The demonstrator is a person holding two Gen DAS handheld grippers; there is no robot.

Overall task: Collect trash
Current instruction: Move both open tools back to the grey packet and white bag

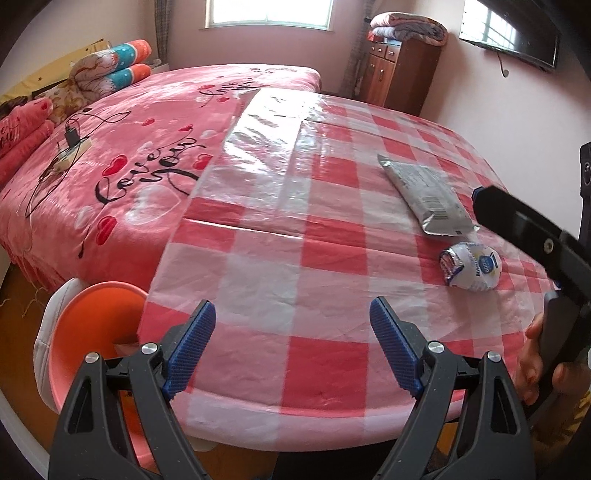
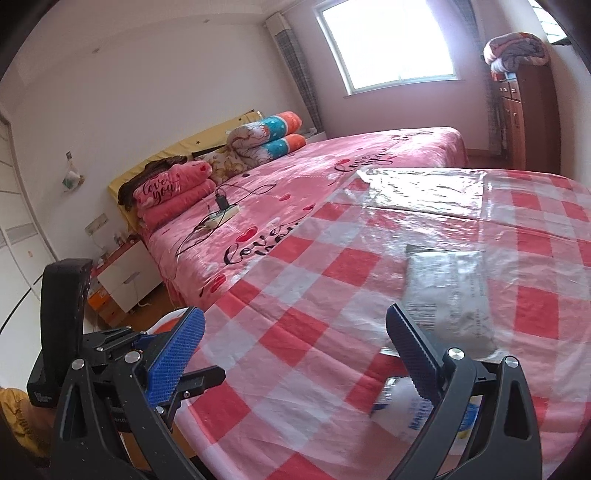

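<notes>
Spread wide, both pairs of jaws, with nothing between the blue pads. Left gripper [image 1: 293, 345] hovering over the near edge of the checked tablecloth [image 1: 314, 258], fingers pointing across the table, gripping nothing. Right gripper [image 2: 295, 354] likewise open and empty, poised low above the same cloth [image 2: 295, 288], seen from the left wrist as a dark arm [image 1: 532, 236] reaching in from the right with a hand [image 1: 535, 365] on its handle.

Two pieces of trash lying on the cloth toward the right side: a flat silver packet [image 1: 428, 195] with a barcode, and just in front of it, apart by a small gap, a crumpled white wrapper [image 1: 471, 271] with blue print. From the right wrist, silver packet [image 2: 448, 295] straight ahead beyond the right finger, crumpled wrapper [image 2: 402, 410] partly hidden behind that finger [image 2: 413, 358], close under the gripper but not between the pads.

Clear plastic sheet [image 1: 266, 140] folded over the far part of the cloth. Orange bin [image 1: 99, 332] with a white liner beside the table's left near corner, below the left finger. Pink bed [image 1: 122, 147] beyond, with a power strip [image 1: 72, 147] and cable on the cover. Wooden cabinet [image 1: 399, 70] against the far wall, folded blanket [image 1: 410, 27] on top.
</notes>
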